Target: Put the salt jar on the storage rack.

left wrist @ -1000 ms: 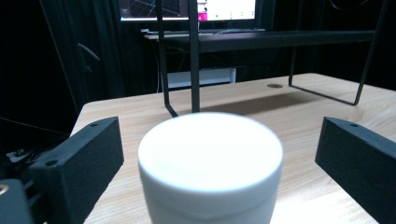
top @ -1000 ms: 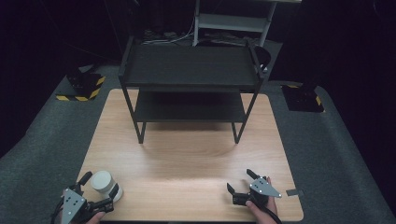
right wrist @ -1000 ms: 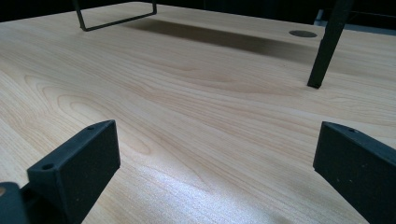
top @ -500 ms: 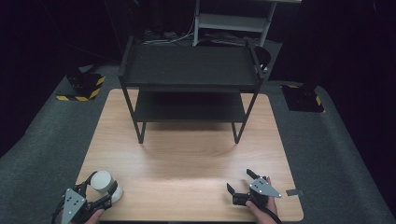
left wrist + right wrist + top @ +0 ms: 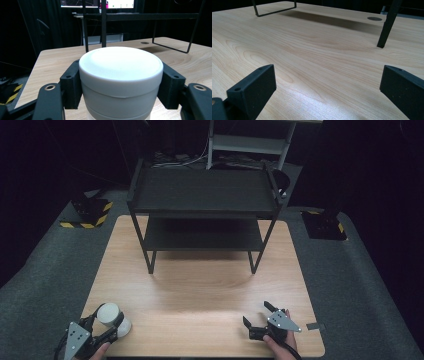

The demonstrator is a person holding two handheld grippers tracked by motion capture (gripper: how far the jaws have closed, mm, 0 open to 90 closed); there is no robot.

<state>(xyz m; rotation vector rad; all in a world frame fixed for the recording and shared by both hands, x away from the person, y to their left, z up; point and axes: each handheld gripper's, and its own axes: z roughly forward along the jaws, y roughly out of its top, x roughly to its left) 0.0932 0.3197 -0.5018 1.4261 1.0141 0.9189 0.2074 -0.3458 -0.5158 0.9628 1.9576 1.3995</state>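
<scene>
A white round jar (image 5: 109, 313) with a lid stands at the near left corner of the wooden table (image 5: 200, 285). My left gripper (image 5: 106, 324) is shut on it. Its jaws have just been closing with the jar between them. In the left gripper view both black pads (image 5: 71, 85) press the sides of the jar (image 5: 120, 72) just under the lid's rim. My right gripper (image 5: 256, 312) rests low at the near right of the table, open. In the right gripper view, bare wood lies between the pads of this gripper (image 5: 327, 90).
A black two-tier metal rack (image 5: 202, 192) stands at the far middle of the table, one of its legs (image 5: 387, 27) ahead of the right gripper. Grey carpet surrounds the table. A small grey tab (image 5: 314, 326) lies at the near right edge.
The left gripper's jaws have closed in onto the white jar. Neither hand has shifted, and the right gripper stays open.
</scene>
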